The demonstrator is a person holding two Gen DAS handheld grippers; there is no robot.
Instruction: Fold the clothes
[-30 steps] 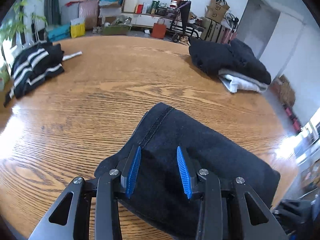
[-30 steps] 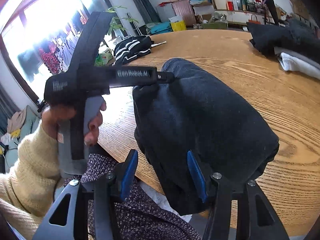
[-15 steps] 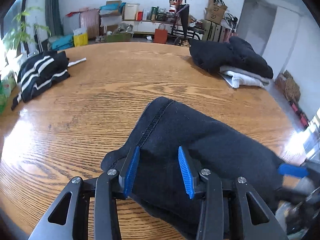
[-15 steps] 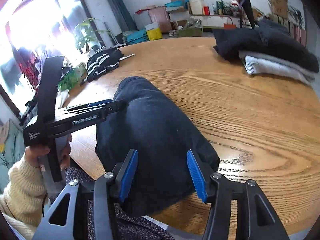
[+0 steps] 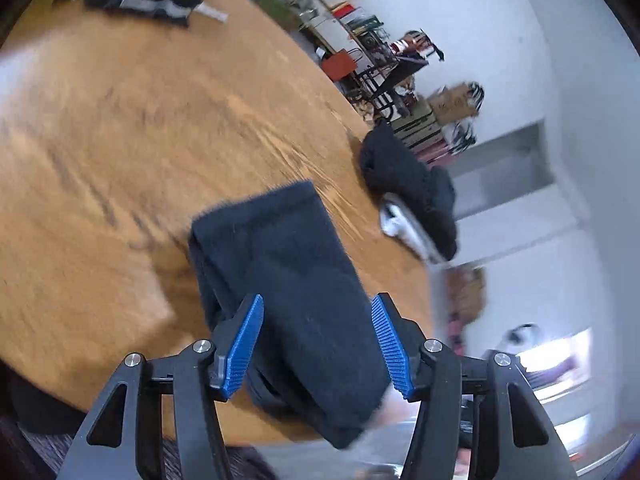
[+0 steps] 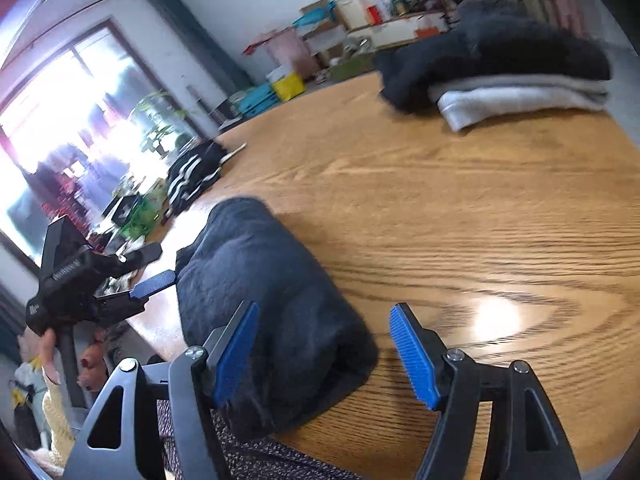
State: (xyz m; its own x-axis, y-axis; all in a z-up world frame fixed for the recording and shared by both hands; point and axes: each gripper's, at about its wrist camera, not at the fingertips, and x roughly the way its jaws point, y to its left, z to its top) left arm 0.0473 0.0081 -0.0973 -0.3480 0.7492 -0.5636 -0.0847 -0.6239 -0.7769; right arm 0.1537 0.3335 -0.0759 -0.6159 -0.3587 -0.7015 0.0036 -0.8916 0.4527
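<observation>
The folded dark navy fabric bundle [image 6: 276, 316] lies at the near edge of the round oak-grain wooden table [image 6: 460, 216], partly overhanging. Both the left gripper [image 5: 316, 344] and right gripper [image 6: 324, 354] have just been opening, released, with the bundle between the jaws. Unsupported, it may slide off or unfold.

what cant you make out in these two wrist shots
- Left wrist view: near end of the folded dark garment runs under the left gripper and off the table edge; motion blur smears the table.
- Right wrist view: the striped garment is small and blurred; window glare washes out what lies behind it.
</observation>
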